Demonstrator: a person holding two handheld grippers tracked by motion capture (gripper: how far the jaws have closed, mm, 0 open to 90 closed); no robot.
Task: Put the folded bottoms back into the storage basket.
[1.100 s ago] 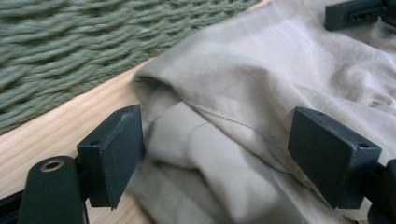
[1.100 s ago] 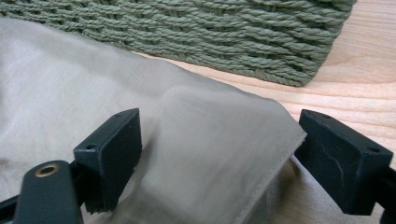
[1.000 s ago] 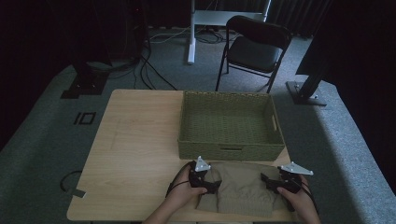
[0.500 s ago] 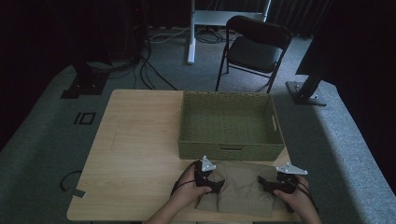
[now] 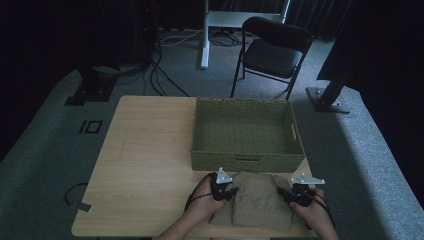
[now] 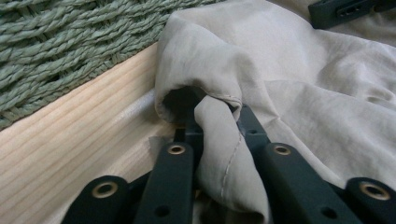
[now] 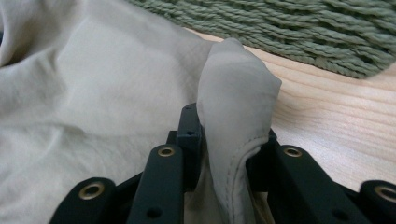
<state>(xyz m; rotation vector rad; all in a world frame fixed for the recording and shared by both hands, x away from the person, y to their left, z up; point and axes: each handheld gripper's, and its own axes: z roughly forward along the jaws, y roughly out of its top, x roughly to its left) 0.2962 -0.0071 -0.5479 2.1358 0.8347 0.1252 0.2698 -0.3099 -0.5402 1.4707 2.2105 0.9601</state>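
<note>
one beige cloth (image 5: 257, 202) lies on the table's (image 5: 145, 150) near edge, just before one green basket (image 5: 247, 132). left gripper (image 5: 223, 191) and right gripper (image 5: 295, 194), jaws just closed, each pinch a cloth fold. bare tabletop lies open leftward.

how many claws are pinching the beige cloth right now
2. The left claw grips a hemmed fold at the beige cloth's left edge; the right claw grips a fold at its right edge. Both sit just in front of the woven basket.
</note>
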